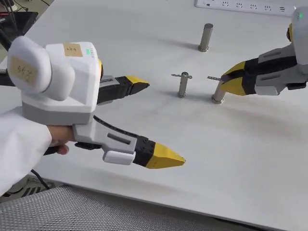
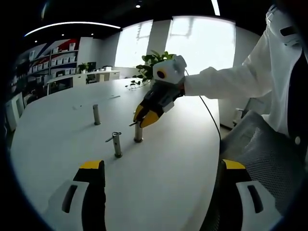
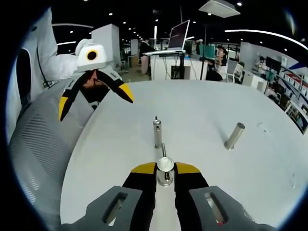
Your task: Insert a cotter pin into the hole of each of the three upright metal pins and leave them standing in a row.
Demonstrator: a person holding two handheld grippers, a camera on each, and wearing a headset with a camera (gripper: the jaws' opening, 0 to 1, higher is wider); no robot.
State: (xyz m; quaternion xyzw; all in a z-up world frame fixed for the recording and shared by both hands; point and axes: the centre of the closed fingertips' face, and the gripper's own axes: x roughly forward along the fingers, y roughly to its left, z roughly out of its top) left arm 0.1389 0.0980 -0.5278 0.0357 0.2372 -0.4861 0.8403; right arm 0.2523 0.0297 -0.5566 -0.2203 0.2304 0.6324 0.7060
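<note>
The right gripper (image 1: pixel 226 78) is pressed together on a thin steel cotter pin (image 1: pixel 213 78), held level and crosswise through the nearest upright grey metal pin (image 1: pixel 218 96) on the white table (image 1: pixel 250 163). Its tip is pointed toward the spread, empty left gripper (image 1: pixel 163 122). The bare far pin (image 1: pixel 207 37) is judged nearer the right gripper.

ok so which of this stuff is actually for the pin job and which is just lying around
For the job: far metal pin, middle metal pin with its cotter pin, near metal pin, second cotter pin at the right gripper, open left gripper.
Lying about: power strip, mesh chair.
</note>
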